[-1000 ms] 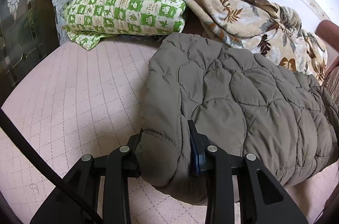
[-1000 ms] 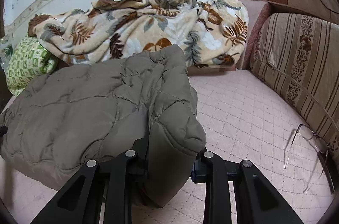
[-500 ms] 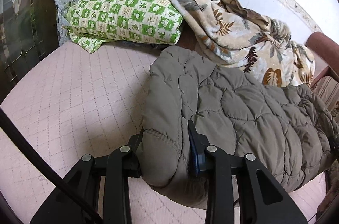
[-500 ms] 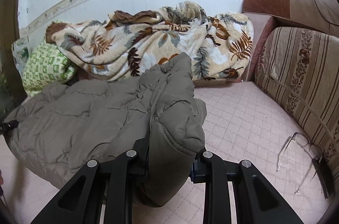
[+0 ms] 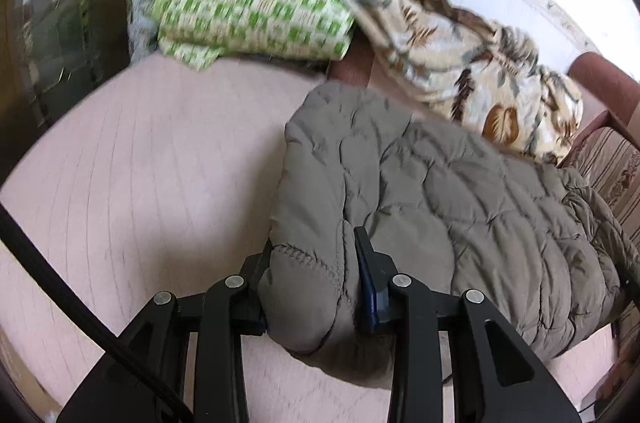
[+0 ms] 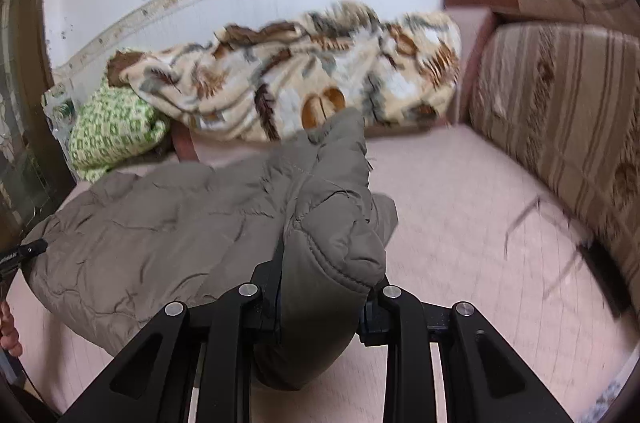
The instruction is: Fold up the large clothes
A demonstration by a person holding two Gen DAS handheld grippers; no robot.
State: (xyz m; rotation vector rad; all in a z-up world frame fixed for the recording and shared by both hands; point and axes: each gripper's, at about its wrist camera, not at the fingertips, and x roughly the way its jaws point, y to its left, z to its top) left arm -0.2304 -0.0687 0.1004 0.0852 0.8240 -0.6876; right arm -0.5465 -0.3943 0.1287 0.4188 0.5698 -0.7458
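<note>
A grey-brown quilted puffer jacket point(image 5: 440, 191) lies bunched across the pink quilted seat point(image 5: 160, 163). My left gripper point(image 5: 314, 251) grips a thick stitched edge at the jacket's left end. Its jaws are opening slightly, with the padded fabric still pressed between the pads. My right gripper point(image 6: 324, 279) is shut on a rolled fold at the right end of the jacket point(image 6: 160, 215). The fold bulges over the fingers and hides the pads. Both ends are raised a little off the seat, and the middle sags between them.
A green checked pillow point(image 5: 252, 15) and a leaf-print blanket point(image 5: 452, 55) are piled against the back wall. A striped sofa back point(image 6: 560, 111) runs along the right. Glasses point(image 6: 552, 247) lie on the seat near it. A person's fingers point(image 6: 10, 331) show at the left edge.
Both grippers have drawn back from the wall with the jacket still held. The pillow and blanket now look farther off, more wall shows, and the frames are motion-blurred.
</note>
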